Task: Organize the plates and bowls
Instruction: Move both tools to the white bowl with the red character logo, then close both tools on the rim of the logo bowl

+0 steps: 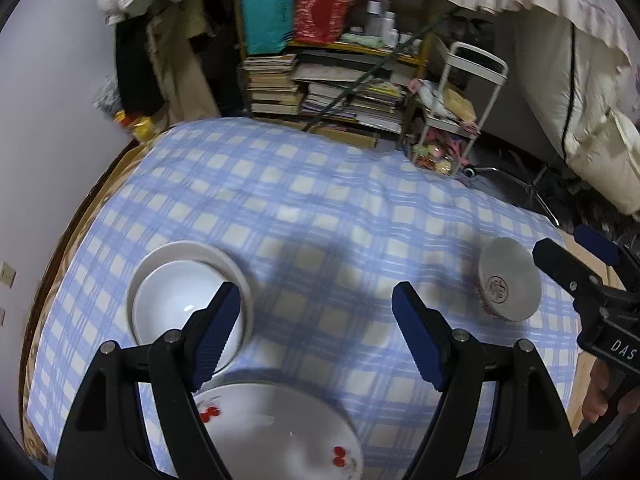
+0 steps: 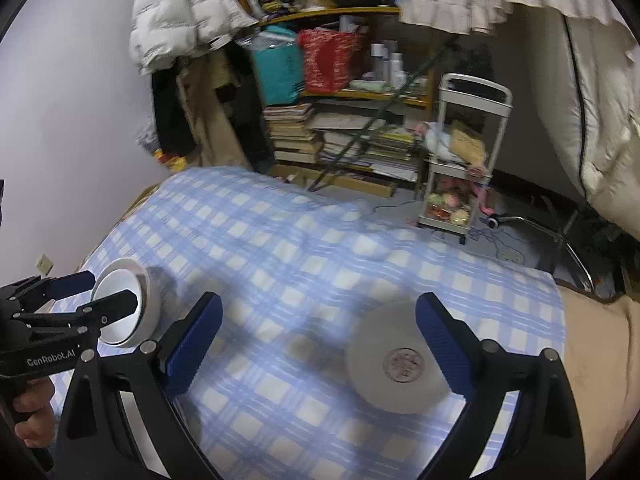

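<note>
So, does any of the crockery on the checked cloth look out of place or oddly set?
Yes: the grey bowl on the right lies upside down, its stamped foot facing up. The white bowl sits upright in a second bowl, and the cherry-patterned plate lies flat. Nothing looks spilled or broken.

Behind my checked tablecloth (image 1: 320, 200) stands a cluttered bookshelf (image 1: 328, 80); a white cart (image 1: 460, 120) is right of it, a pale wall (image 1: 52, 100) left.

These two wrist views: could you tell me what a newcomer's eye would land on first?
Probably the blue checked cloth covering the table, with white crockery at its near end: a white bowl on the left, a cherry-patterned plate nearest the camera, and an upside-down bowl on the right. Both the left gripper and the right gripper are open, holding nothing.
</note>
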Motion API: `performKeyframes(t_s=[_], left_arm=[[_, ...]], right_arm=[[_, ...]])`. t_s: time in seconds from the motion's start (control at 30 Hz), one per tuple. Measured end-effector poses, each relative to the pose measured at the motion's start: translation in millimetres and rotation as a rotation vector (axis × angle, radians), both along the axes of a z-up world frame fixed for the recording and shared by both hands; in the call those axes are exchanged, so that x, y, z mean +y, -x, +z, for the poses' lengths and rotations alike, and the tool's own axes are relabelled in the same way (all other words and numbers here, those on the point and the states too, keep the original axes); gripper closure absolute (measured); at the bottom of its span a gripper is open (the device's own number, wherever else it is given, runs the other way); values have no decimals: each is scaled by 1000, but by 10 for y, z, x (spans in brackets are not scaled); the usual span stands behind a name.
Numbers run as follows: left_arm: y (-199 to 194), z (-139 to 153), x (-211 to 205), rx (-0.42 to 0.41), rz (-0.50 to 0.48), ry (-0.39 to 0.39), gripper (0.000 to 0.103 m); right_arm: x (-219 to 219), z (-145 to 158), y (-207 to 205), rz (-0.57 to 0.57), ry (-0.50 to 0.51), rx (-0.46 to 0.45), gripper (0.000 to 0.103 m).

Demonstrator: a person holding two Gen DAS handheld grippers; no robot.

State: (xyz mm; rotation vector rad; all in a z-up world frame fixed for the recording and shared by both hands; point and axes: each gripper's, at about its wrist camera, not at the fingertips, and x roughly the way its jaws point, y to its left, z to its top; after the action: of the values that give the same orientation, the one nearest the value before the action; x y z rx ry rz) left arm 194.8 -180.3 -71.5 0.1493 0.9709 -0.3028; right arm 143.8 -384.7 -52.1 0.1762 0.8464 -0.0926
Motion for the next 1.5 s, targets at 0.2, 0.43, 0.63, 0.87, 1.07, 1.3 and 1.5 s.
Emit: performKeyframes(t_s=[0.2,0.43,0.63,0.87,1.07,1.3,1.5], left_arm=[[50,-67,-420,2,-79,-16,26],[102,-153,-881,-21,-130,-36,26],[85,-337,-1232,22,-194,-50,26],[0,-654,-1494,87,-213,-43,26],[-69,-901,-1664,132,-212,-65,26],[-122,-1153,-1807,169,-231,-120,29],[-187,-1254,-1845,182,-217,-92,59]], right_arm=[[-384,-89,169,-79,-27,3,2],[-706,-199,248,-145,-19,14,2],[-943,-356,241,-184,-57,37,2],[-1082,-684,194,-223,-97,114,17],[-1192,-912,174,-250,-141,178,24],[-1334,-1128,161,-285,-220,233,45],[-1403,-1360,119,-301,-294,277,70]])
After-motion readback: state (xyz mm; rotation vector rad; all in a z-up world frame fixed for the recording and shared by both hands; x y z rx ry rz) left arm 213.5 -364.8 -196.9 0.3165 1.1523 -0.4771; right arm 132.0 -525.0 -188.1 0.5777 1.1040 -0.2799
